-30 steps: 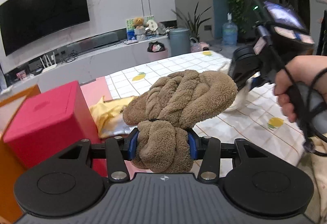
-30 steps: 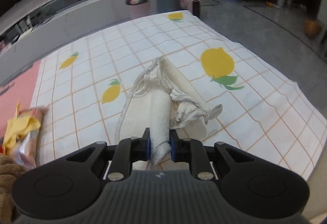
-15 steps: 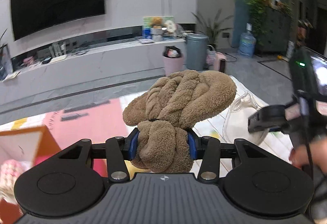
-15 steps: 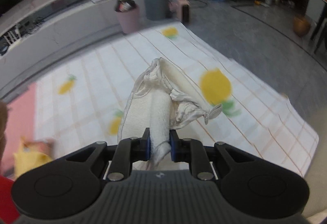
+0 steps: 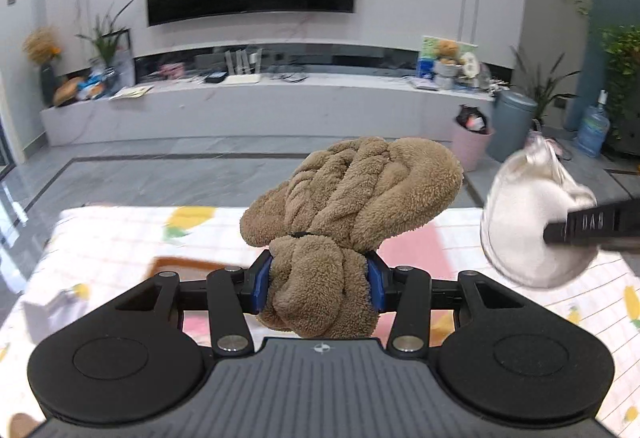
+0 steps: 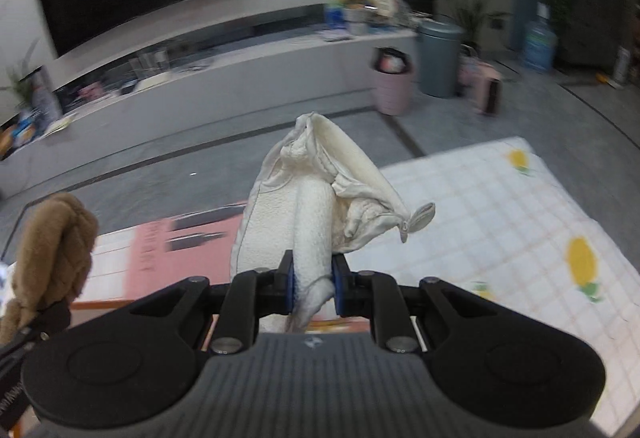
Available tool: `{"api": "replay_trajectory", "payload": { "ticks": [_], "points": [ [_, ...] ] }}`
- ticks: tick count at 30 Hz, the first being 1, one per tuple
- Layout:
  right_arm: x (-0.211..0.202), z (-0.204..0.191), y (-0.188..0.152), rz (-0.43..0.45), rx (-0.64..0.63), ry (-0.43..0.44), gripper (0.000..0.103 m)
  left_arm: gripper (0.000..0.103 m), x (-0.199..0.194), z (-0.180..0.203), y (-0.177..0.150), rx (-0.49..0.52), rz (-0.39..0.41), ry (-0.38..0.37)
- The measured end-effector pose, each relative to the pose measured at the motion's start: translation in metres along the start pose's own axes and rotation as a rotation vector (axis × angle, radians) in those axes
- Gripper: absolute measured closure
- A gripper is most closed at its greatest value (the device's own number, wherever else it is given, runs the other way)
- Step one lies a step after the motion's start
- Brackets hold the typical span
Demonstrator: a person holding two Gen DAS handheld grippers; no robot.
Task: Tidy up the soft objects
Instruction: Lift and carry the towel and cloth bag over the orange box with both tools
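My left gripper [image 5: 318,286] is shut on a brown fleece cloth [image 5: 352,194], bunched up and held in the air above the table. The cloth also shows at the left edge of the right wrist view [image 6: 52,238]. My right gripper [image 6: 312,282] is shut on a white terry cloth [image 6: 316,198], which stands up crumpled between the blue pads, lifted off the table. The white cloth also shows at the right of the left wrist view [image 5: 532,230], beside the brown one and apart from it.
A table with a lemon-print checked cover [image 6: 500,206] lies below. A pink flat sheet [image 6: 160,254] lies on it, with an orange box edge [image 5: 184,263] under my left gripper. Beyond are a TV bench [image 5: 280,98], a pink bin [image 6: 392,86] and a grey bin [image 6: 438,58].
Both grippers have risen and swung left with their cloths held fast. The white cloth has left the table. The red box has gone out of the left view.
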State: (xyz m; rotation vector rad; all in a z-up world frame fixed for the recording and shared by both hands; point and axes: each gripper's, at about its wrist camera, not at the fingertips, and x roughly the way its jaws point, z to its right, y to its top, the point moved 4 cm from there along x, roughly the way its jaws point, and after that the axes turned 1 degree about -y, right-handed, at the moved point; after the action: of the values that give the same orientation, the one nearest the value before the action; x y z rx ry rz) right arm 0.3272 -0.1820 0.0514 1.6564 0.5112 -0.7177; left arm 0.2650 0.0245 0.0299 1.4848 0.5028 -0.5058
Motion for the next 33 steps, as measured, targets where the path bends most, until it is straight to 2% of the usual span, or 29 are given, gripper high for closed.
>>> {"api": "replay_trajectory", "payload": {
  "ticks": [4, 11, 18, 22, 29, 33],
  "points": [
    [-0.010, -0.052, -0.009, 0.009, -0.038, 0.084, 0.087, 0.050, -0.007, -0.033, -0.019, -0.003, -0.024, 0.035],
    [-0.030, -0.106, -0.034, -0.029, -0.152, 0.194, 0.087, 0.050, 0.013, -0.049, -0.040, -0.006, -0.110, 0.031],
    [-0.046, -0.101, -0.067, -0.042, -0.188, 0.209, 0.087, 0.050, 0.048, -0.043, -0.058, -0.089, -0.171, -0.017],
    [-0.043, -0.095, -0.074, -0.055, -0.214, 0.191, 0.087, 0.050, 0.060, -0.035, -0.066, -0.068, -0.194, -0.009],
    [-0.035, -0.090, -0.075, -0.086, -0.196, 0.221, 0.087, 0.046, 0.074, -0.034, -0.069, -0.058, -0.249, -0.025],
    [-0.037, -0.087, -0.072, -0.079, -0.184, 0.229, 0.087, 0.041, 0.073, -0.028, -0.071, -0.005, -0.217, 0.025]
  ]
}}
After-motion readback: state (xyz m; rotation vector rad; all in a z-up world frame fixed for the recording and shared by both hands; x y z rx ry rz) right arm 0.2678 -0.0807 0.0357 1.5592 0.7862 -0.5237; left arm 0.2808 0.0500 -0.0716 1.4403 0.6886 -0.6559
